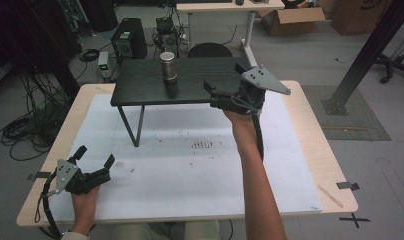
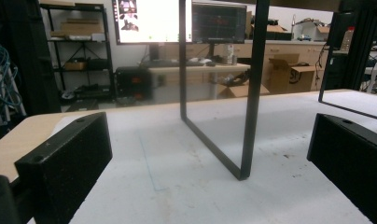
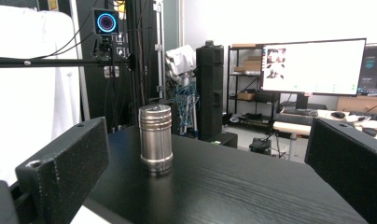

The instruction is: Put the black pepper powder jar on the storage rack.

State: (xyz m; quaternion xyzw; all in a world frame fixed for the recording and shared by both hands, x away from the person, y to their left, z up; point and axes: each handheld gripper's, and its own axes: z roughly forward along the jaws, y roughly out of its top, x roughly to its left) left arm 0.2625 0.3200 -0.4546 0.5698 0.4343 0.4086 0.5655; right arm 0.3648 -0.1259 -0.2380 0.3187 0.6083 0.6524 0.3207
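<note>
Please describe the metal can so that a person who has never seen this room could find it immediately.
Look at the big table with the white mat. At its far side a small black shelf stands on thin legs. The metal can stands upright on that shelf, left of the right gripper; it is the only shiny silver thing there, a cylinder with a grooved lid.

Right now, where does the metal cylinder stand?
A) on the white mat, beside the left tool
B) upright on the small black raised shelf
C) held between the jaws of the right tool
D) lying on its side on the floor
B: the metal cylinder stands upright on the black raised shelf, apart from the open right tool.
</note>
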